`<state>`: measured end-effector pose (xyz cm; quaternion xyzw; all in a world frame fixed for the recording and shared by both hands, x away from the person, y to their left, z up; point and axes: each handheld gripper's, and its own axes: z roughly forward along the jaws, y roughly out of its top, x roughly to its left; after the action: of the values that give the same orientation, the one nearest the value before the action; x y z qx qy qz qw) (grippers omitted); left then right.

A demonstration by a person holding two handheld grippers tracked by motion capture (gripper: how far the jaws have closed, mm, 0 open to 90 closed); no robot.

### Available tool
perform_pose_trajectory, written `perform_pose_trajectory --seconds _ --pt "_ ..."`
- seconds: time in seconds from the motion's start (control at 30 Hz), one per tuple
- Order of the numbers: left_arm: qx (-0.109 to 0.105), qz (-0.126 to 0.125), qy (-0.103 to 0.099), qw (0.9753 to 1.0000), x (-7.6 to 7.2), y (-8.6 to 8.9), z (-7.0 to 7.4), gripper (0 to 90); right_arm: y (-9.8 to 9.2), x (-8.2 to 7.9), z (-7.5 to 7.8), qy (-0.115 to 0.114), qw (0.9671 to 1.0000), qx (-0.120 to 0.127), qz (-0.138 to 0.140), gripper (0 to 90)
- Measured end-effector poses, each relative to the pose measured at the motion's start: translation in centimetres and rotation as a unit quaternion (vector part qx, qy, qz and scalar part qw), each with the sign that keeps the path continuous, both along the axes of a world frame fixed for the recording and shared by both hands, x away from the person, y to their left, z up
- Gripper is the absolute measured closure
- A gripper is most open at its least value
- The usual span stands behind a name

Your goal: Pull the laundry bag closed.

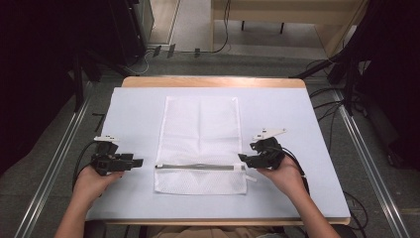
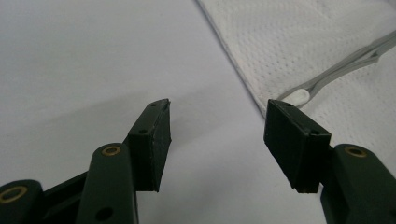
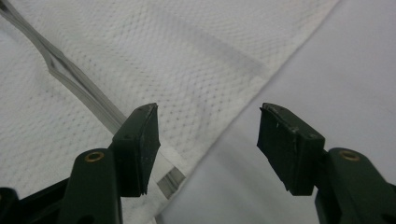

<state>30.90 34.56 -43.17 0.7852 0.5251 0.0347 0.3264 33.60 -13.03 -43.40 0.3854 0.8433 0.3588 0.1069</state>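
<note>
Nearest, the left gripper (image 1: 130,162) and right gripper (image 1: 246,159) rest on the pale-covered worktop (image 1: 133,109), both with jaws spread and empty — one at each side of the white rectangular mesh laundry bag (image 1: 200,131). Its grey zipper (image 1: 195,167) runs left to right between them, the right gripper nearer its edge. Beyond, the bag's long axis stretches away from the person.

White mesh bag (image 1: 200,144) lies flat at frame centre; left gripper (image 1: 137,162) and right gripper (image 1: 242,157) flank its zipper (image 1: 195,167).
</note>
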Motion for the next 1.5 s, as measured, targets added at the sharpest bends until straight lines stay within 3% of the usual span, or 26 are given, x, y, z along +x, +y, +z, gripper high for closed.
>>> perform_pose_trajectory --seconds 0.1,0.63,0.9,1.5 --pt "0.014 -0.008 -0.006 0.9999 -0.1 -0.3 -0.1 41.8 0.9 -0.1 0.0 0.002 0.9999 0.005 0.01 40.5" --pt "0.007 -0.01 -0.019 0.9997 -0.2 -0.4 0.3 40.2 3.7 -0.2 1.1 0.007 0.9989 0.01 0.045 44.8" --pt "0.016 -0.009 -0.025 0.9995 -0.3 -0.5 0.3 39.9 5.6 -0.1 1.4 0.007 0.9979 0.015 0.062 45.7" --pt "0.011 -0.013 -0.025 0.9995 -0.3 -0.7 0.3 40.2 9.6 0.5 1.9 0.014 0.9953 0.021 0.093 50.1"
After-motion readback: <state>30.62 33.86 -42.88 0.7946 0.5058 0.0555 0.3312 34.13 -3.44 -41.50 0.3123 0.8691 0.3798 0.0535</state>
